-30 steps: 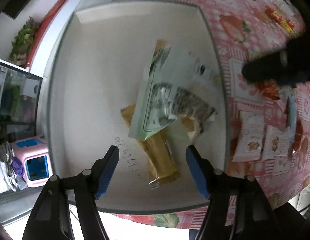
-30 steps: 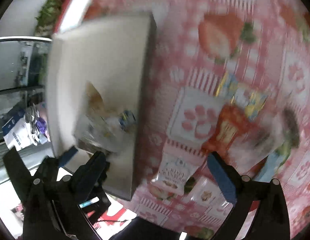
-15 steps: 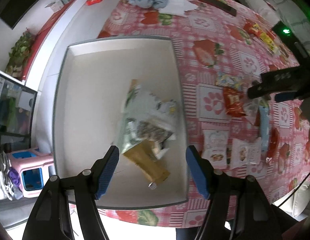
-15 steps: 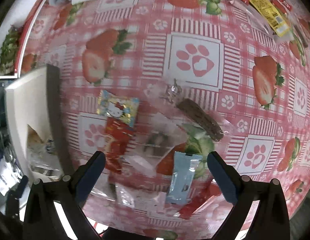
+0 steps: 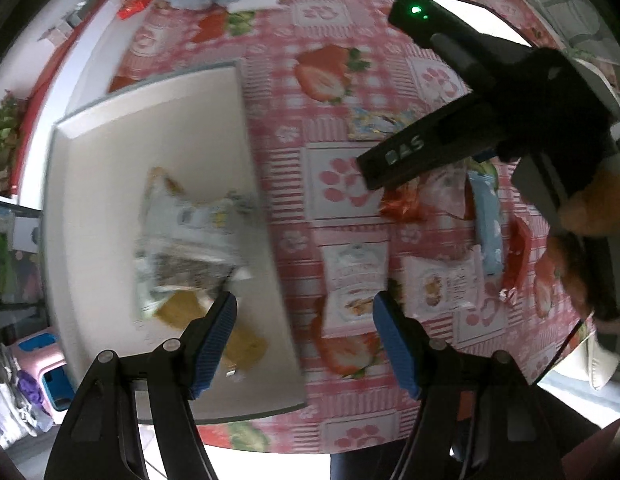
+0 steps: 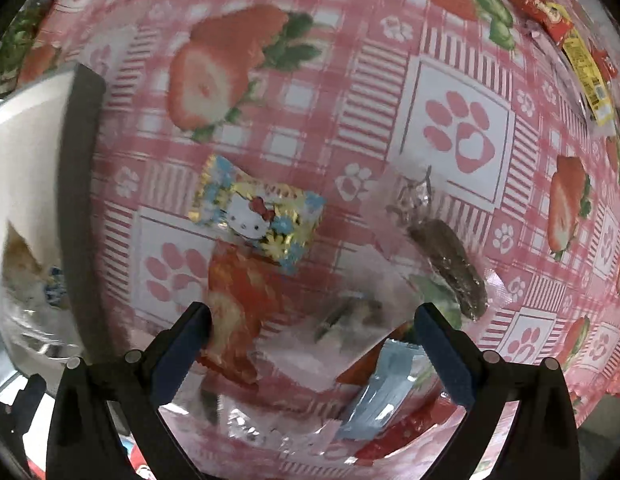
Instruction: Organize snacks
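While both claws hang over the table pointing down, the scene reads so, near to far:

Left gripper [image 5: 304, 334]: jaws spread, nothing between them; it hovers over the seam between the white tray [image 5: 110, 184] and the strawberry tablecloth [image 5: 294, 184], likely leaving the tray for another snack.

White cracker packet [image 5: 356, 284]: flat on the cloth just right of the tray, long axis running away from the left claw, printed face up; probably the nearest pick.

Tray contents: a tan bar [image 5: 246, 344] and crumpled pale wrappers [image 5: 190, 236] piled near the tray's right wall, too blurred to read; they sit where sorted snacks are gathered.

Right gripper [image 6: 312, 322]: jaws spread wide, gripping nothing, straddling a clear wrapper [image 6: 346, 316] in the loose pile, seemingly lining up a grasp.

Red packet [image 6: 238, 304]: beside the left pad, long axis toward the camera.

Hello Kitty sweet [image 6: 256, 216]: farther off, lying crosswise, slightly tilted.

Dark brown bar [image 6: 450, 268]: in clear film, slanting down-right.
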Demonstrator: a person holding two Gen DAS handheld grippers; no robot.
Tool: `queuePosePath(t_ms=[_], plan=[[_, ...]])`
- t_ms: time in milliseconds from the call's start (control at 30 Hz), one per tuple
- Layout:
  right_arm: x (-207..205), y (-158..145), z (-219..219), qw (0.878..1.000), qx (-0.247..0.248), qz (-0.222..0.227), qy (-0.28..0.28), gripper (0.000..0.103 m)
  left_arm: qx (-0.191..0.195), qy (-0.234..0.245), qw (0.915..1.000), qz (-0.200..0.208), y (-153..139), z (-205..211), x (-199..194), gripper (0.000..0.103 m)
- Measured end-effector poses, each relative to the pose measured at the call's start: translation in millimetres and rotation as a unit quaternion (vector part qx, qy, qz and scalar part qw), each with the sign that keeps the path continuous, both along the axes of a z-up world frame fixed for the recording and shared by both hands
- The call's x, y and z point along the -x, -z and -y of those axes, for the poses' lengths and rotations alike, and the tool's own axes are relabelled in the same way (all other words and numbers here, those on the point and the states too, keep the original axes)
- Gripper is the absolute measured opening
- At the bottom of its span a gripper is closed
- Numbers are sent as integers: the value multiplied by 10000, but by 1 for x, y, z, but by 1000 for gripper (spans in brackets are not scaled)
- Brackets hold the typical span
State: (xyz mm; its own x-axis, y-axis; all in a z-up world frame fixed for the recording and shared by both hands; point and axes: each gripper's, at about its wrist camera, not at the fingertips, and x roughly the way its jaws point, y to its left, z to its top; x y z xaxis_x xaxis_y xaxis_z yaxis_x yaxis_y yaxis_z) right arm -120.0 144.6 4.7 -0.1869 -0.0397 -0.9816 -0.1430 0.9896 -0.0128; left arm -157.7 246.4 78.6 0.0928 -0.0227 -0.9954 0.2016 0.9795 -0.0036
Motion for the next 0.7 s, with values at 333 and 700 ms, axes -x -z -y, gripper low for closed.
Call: queuePosePath(t_ms=[333,700], plan=[[27,9,43,9999,28,-29,156,102,-72,-52,9986,-516,48,30,-15,74],[61,9,108,9987,-17,-98,504,102,-86,-287,9970,-711,75,46,-28,81]])
